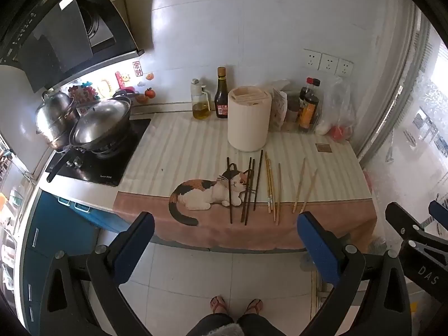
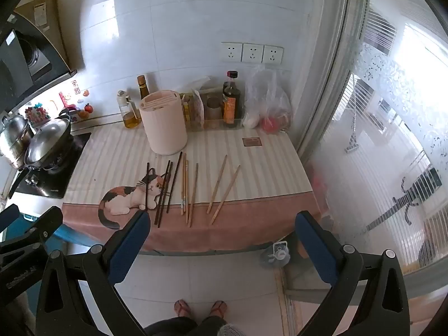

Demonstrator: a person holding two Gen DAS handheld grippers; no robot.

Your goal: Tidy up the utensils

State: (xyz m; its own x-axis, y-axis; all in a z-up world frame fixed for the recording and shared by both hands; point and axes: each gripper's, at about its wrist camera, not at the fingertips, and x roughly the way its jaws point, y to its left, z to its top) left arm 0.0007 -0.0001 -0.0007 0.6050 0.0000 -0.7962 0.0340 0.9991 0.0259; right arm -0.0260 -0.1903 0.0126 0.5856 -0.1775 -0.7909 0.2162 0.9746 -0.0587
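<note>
Several dark chopsticks (image 1: 247, 190) (image 2: 166, 189) and several light wooden chopsticks (image 1: 277, 193) (image 2: 193, 193) lie side by side on a striped cloth with a cat picture (image 1: 196, 151) (image 2: 252, 173). A cream cylindrical utensil holder (image 1: 248, 121) (image 2: 163, 124) stands upright behind them. My left gripper (image 1: 224, 224) is open and empty, held back from the counter's front edge above the floor. My right gripper (image 2: 222, 224) is open and empty, also in front of the counter. The right gripper shows at the right edge of the left wrist view (image 1: 417, 218).
Bottles of oil and sauce (image 1: 221, 98) (image 2: 231, 100), packets and a plastic bag (image 2: 268, 103) line the back wall. A wok with lid (image 1: 102, 124) (image 2: 49, 142) and a steel pot (image 1: 54, 114) sit on the stove at left. A window is at right. The person's feet (image 1: 238, 305) stand below.
</note>
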